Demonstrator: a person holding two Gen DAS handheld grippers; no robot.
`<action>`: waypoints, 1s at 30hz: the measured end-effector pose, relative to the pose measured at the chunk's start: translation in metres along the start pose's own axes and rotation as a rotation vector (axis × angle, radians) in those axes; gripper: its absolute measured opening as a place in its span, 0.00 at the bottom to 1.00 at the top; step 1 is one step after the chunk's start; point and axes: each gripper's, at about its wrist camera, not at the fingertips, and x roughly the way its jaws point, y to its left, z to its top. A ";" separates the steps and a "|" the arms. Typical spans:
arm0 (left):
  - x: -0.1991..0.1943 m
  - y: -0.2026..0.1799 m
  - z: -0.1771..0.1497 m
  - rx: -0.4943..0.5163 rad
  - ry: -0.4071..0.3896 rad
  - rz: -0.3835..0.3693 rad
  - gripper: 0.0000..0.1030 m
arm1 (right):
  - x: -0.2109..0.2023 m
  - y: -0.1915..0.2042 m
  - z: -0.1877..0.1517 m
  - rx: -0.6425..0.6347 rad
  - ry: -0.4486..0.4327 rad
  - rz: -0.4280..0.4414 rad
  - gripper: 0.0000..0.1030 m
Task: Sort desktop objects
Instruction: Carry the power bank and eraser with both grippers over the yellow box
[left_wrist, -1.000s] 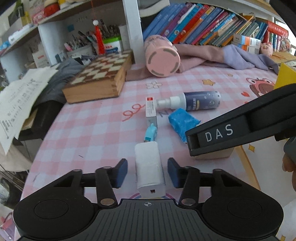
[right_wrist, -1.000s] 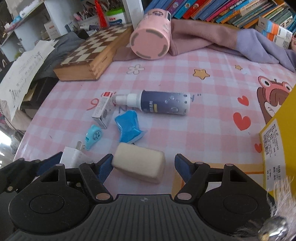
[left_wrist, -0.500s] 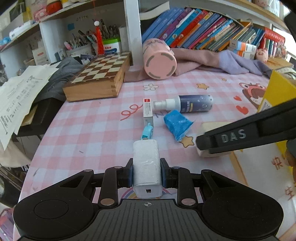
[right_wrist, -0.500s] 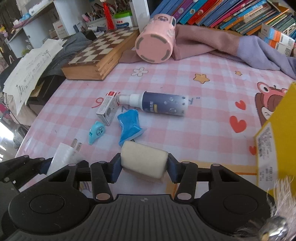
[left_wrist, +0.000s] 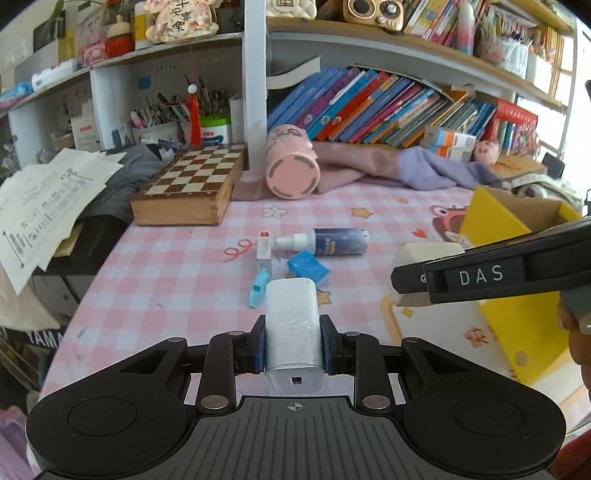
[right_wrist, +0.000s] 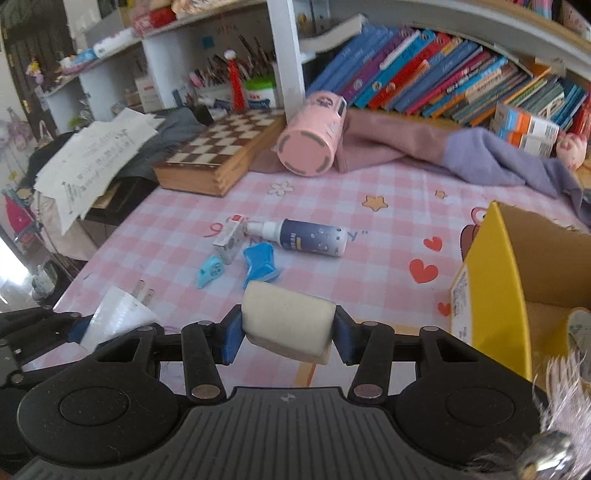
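The left gripper (left_wrist: 292, 344) pinches the white charger (left_wrist: 292, 325) between its blue pads (left_wrist: 259, 345). The charger sits right in the middle of the gripper, up off the pink checked tablecloth (left_wrist: 177, 273). The right gripper (right_wrist: 287, 334) squeezes the cream eraser block (right_wrist: 288, 325) the same way, and the block hangs above the cloth, near the yellow box (right_wrist: 487, 280).

A second ago both grippers were spread wide, with the charger and the block lying on the cloth between the fingers. Now both are shut tight and lifted, and the shelves show higher in the views.

The charger is a smooth white box with round corners and two metal prongs (right_wrist: 143, 291). The eraser block looks soft and a bit squashy, though the view is blurry. Left on the cloth are a dark spray bottle (left_wrist: 332, 242) lying on its side, a crumpled blue packet (left_wrist: 308, 266), a small white carton (left_wrist: 264, 251) and a little blue whistle-shaped thing (left_wrist: 258, 288). The yellow box is open cardboard.
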 end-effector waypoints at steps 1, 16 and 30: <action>-0.004 -0.003 -0.002 0.001 -0.001 -0.006 0.25 | -0.006 0.002 -0.003 -0.008 -0.006 0.001 0.45; -0.072 -0.011 -0.024 0.031 -0.029 -0.021 0.25 | -0.070 0.019 -0.051 0.006 -0.027 -0.052 0.44; -0.137 -0.015 -0.050 0.010 -0.053 -0.072 0.25 | -0.128 0.035 -0.101 -0.014 -0.045 -0.067 0.43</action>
